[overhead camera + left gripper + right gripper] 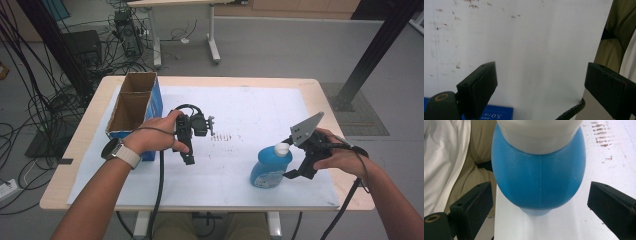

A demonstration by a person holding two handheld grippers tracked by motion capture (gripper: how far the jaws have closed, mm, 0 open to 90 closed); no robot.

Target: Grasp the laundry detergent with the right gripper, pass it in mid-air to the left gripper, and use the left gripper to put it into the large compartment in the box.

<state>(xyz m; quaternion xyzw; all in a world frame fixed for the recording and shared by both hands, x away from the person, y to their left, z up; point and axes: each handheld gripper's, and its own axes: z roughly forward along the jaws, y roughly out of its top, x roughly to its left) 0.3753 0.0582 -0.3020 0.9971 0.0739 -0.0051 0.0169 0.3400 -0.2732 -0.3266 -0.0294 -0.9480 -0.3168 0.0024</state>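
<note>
A blue bottle (267, 171) with a white cap (281, 148) stands upright on the white paper near the table's front right. My right gripper (290, 159) is right beside it, open, one jaw on each side of the bottle's body. In the right gripper view the bottle (539, 175) bulges between the spread jaws of my right gripper (541, 195) without touching either. My left gripper (189, 152) hovers over the paper left of centre. In its own view my left gripper (541, 75) is open and holds nothing.
An open cardboard box (156, 102) with blue sides stands at the table's left; its blue corner (496, 113) shows behind my left jaw. White paper (240, 110) covers most of the wooden table (60, 195). Cables, a second table and black posts stand on the floor beyond.
</note>
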